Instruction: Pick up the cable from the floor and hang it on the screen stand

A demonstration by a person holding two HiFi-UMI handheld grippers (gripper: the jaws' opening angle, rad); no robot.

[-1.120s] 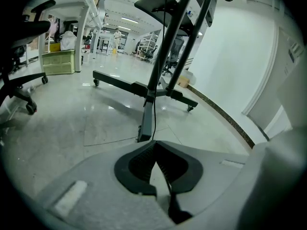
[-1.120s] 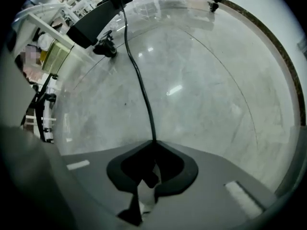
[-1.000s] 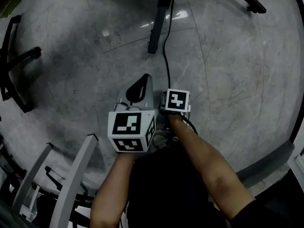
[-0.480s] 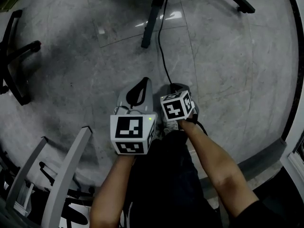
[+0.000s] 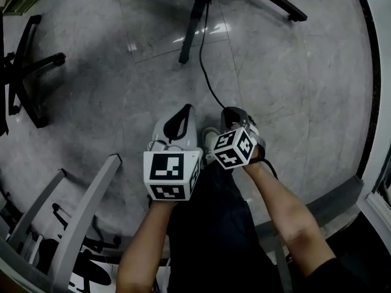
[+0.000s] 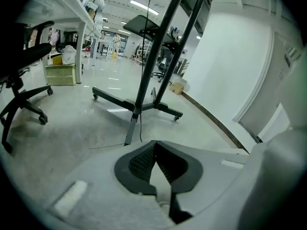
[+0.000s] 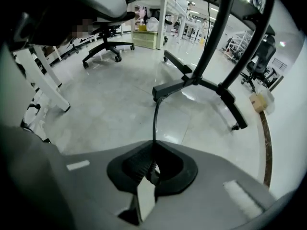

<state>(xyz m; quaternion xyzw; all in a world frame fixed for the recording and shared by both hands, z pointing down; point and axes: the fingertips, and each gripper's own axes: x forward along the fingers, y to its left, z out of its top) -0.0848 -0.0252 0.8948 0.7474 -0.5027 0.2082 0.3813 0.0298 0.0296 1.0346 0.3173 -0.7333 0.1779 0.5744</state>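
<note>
**Cable clamped in right jaws, left jaws closed empty**

The right gripper (image 7: 153,152) has its jaws clamped on the thin black cable (image 7: 154,121), which runs from the jaw tips straight ahead to the foot of the black metal screen stand (image 7: 192,83). Just beside it, the left gripper (image 6: 154,150) has its jaws together on nothing. The polished grey stone floor (image 5: 293,102) lies open ahead and to the right. A black office chair (image 5: 27,72) and a white table leg (image 5: 85,215) crowd the left.

The floor (image 5: 305,102) is glossy grey-veined stone, the cable (image 7: 154,121) smooth black rubber, the stand (image 5: 190,32) matt black metal, the left gripper (image 6: 154,145) and right gripper (image 7: 153,147) matt grey plastic with ribbed black jaws.
</note>
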